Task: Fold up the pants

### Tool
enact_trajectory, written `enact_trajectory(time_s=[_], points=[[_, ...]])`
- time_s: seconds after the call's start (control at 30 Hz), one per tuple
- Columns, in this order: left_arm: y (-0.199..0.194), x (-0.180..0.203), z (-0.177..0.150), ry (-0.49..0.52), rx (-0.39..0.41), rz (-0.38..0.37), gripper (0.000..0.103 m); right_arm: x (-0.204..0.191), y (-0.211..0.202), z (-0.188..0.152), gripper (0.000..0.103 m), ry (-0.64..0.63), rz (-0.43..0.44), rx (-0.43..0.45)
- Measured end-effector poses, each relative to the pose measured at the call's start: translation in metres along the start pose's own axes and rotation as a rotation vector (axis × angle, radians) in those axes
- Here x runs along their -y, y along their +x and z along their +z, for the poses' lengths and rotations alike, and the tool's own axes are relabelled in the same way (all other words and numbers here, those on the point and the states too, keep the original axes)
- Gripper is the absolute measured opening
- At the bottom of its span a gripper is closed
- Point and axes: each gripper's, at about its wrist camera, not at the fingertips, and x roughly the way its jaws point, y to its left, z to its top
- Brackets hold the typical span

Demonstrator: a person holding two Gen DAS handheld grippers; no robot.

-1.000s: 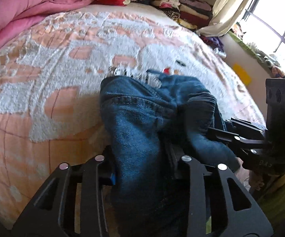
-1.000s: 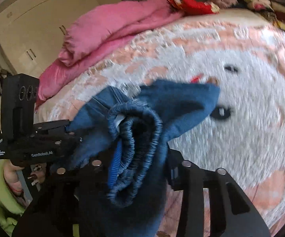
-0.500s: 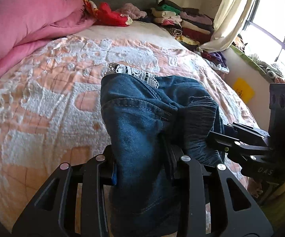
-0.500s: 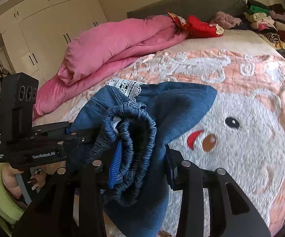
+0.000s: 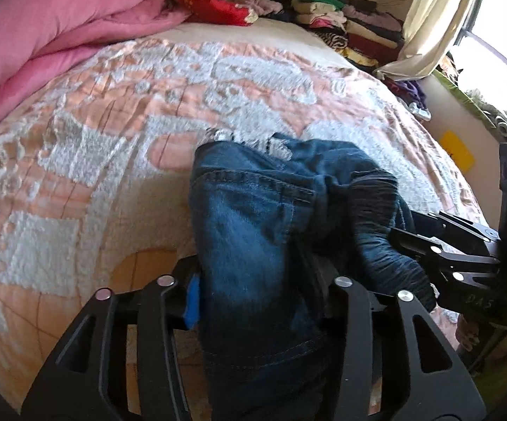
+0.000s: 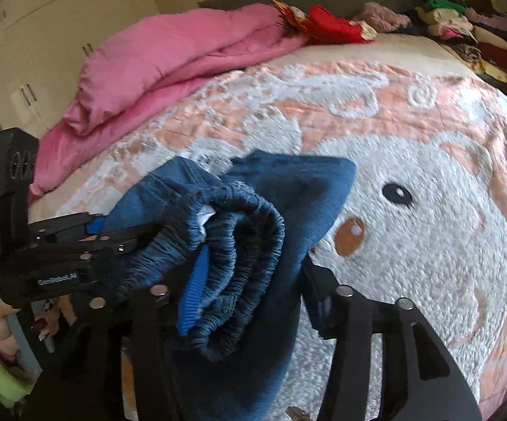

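Note:
The blue denim pants (image 5: pixel 253 231) hang bunched between both grippers above the bed, with a white lace trim at the top edge. My left gripper (image 5: pixel 257 291) is shut on the denim near a seam. My right gripper (image 6: pixel 250 287) is shut on the gathered elastic waistband (image 6: pixel 239 245). In the left wrist view the right gripper (image 5: pixel 439 249) comes in from the right, pinching the same bundle. In the right wrist view the left gripper (image 6: pixel 88 242) comes in from the left. The lower part of the pants is hidden below both frames.
The bed is covered by a peach and white bear blanket (image 6: pixel 411 182). A pink duvet (image 5: pixel 60 28) lies at the far left. Red cloth (image 5: pixel 218 7) and stacks of folded clothes (image 5: pixel 351 31) sit at the headboard. A window and curtain (image 5: pixel 432 24) are on the right.
Both grippers, holding the pants, have tilted up and then back down toward the blanket. The grips have not changed.

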Motion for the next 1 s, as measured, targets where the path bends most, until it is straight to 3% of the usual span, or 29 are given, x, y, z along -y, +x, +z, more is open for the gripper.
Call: enact_trajectory(time_s=[0.07,0.2,0.4,0.5,0.8,1.0], points=[[0.003,-0.002,-0.002,-0.009,-0.008,0.003,0.045,0.004,0.004,-0.003,0.062,0.014,-0.034,-0.020],[-0.002,-0.003,-0.003,-0.025,0.000,-0.006,0.050,0.005,-0.001,-0.006,0.067,0.029,-0.036,-0.006],[-0.037,0.000,-0.007,-0.012,0.070,-0.007,0.079,-0.009,-0.048,-0.011,0.095,-0.001,-0.095,0.107],[-0.061,0.005,-0.017,0.000,0.104,0.012,0.094,-0.018,-0.072,-0.018,0.098,-0.025,-0.133,0.154],[-0.096,0.016,-0.061,0.042,0.100,0.049,0.093,-0.045,-0.108,-0.061,0.098,-0.079,-0.228,0.177],[-0.095,0.015,-0.089,0.024,0.051,0.058,0.093,-0.052,-0.106,-0.084,0.098,-0.037,-0.218,0.127]])
